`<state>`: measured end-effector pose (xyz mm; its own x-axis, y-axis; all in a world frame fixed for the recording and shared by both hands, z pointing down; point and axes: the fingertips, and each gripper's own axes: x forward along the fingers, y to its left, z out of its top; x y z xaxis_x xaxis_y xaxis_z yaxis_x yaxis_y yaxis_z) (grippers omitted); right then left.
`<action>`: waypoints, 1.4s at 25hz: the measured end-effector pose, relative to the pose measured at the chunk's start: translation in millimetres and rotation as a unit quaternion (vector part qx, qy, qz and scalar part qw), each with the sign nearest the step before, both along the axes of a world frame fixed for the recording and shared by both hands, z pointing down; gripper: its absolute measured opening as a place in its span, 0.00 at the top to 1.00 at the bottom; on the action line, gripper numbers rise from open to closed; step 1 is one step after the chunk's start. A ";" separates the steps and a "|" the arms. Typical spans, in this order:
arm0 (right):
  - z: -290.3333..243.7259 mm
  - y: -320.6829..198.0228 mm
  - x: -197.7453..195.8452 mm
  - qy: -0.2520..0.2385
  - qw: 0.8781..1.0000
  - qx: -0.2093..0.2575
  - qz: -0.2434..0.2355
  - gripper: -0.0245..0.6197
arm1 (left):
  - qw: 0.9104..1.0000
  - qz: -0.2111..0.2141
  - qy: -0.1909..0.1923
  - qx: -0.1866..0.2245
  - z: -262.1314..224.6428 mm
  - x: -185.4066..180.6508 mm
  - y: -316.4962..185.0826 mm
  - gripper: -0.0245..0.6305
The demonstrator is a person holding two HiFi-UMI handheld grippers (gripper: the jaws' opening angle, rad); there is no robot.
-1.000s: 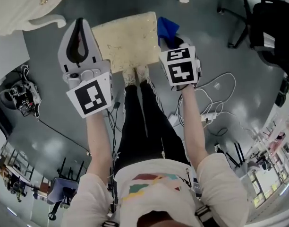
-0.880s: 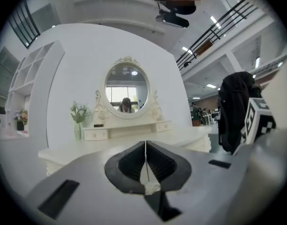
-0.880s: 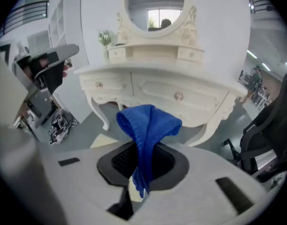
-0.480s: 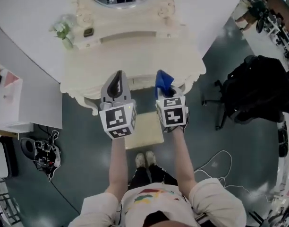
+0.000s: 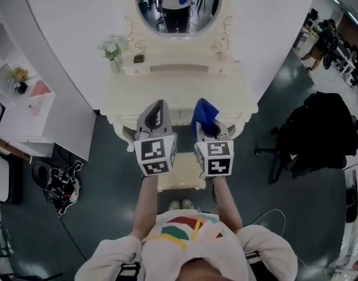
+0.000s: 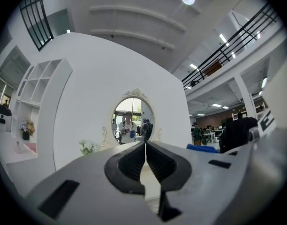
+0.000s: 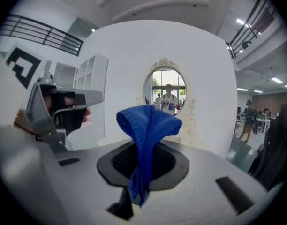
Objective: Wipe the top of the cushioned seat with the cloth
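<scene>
Left tool (image 6: 145,145): the jaws are pressed together tip to tip with nothing between them. It is held beside the right tool and aimed at the mirror.
Right tool (image 7: 143,165): clenched on the blue cloth.
Cloth (image 7: 148,125): bunched, it rises from between the jaws and folds over at the top, and a narrow tail hangs down on the near side. In the head view it shows over the table's front edge, up in the air and apart from the seat.
Seat (image 5: 180,181): a pale cushioned top seen below both tools, between the person's forearms. It stands on the dark floor just in front of the table.
Shoes (image 5: 180,204): a light pair at the seat's near edge.
Table (image 5: 179,95): a cream dressing table with a curved, carved front.
Flowers (image 5: 112,50): a small bunch on the back left of the table.
Mirror (image 5: 178,4): oval in an ornate frame, with the person reflected in it.
Office chair (image 5: 316,130): black, off to the right, well apart from the table.
</scene>
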<state>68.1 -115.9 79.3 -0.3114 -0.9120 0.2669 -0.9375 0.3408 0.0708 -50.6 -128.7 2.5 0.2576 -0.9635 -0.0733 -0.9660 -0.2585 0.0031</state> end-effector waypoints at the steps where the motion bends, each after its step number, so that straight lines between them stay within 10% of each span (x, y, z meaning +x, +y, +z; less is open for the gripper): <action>1: -2.9 5.1 -1.9 -0.005 1.000 0.005 -0.005 0.91 | 1.000 0.001 -0.006 0.003 -0.8 -0.5 7.2 0.95; 10: -10.8 50.7 -12.4 -0.016 0.998 0.057 -0.013 0.90 | 1.000 -0.006 -0.028 0.012 36.9 -6.2 57.5 0.95; 35: 62.4 82.8 -25.4 0.001 0.999 -0.012 -0.030 0.90 | 0.999 -0.022 -0.007 -0.036 95.0 -20.4 88.3 0.95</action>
<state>42.7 -33.0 141.7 -0.3639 -0.8856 0.2887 -0.9154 0.3973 0.0648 -71.0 -40.3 97.5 0.2155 -0.9765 -0.0004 -0.9765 -0.2155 0.0065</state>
